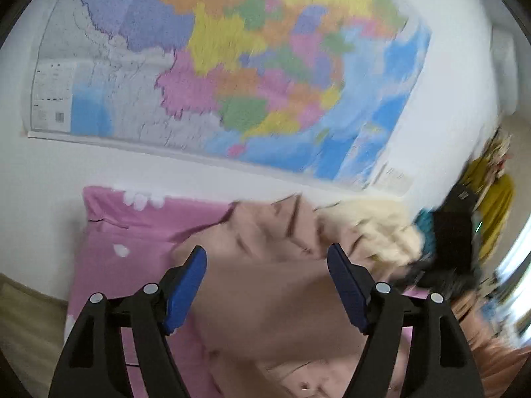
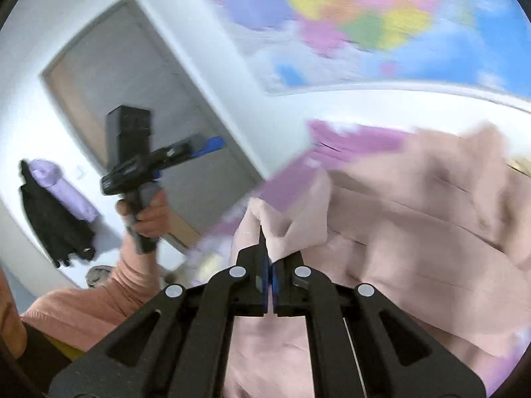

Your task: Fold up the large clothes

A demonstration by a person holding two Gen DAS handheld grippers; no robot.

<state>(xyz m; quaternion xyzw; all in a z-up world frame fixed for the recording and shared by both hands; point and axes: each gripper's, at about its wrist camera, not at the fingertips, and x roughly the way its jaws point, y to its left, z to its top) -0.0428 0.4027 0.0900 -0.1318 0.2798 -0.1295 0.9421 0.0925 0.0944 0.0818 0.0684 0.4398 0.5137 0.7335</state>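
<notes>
A large pale pink garment (image 1: 265, 282) lies crumpled on a pink bedsheet (image 1: 132, 232). My left gripper (image 1: 267, 258) is open and empty, held above the garment with its blue pads apart. In the right wrist view my right gripper (image 2: 269, 258) is shut on a fold of the same garment (image 2: 415, 215) and lifts that fold off the sheet (image 2: 348, 142). The left gripper (image 2: 156, 162) also shows there at the left, raised in the person's hand and clear of the cloth. Both views are blurred by motion.
A large coloured wall map (image 1: 232, 66) hangs above the bed. A cream fluffy item (image 1: 375, 229) and dark and yellow clothes (image 1: 464, 232) lie at the right. A grey door (image 2: 132, 116) and hanging dark clothes (image 2: 56, 219) are at the left.
</notes>
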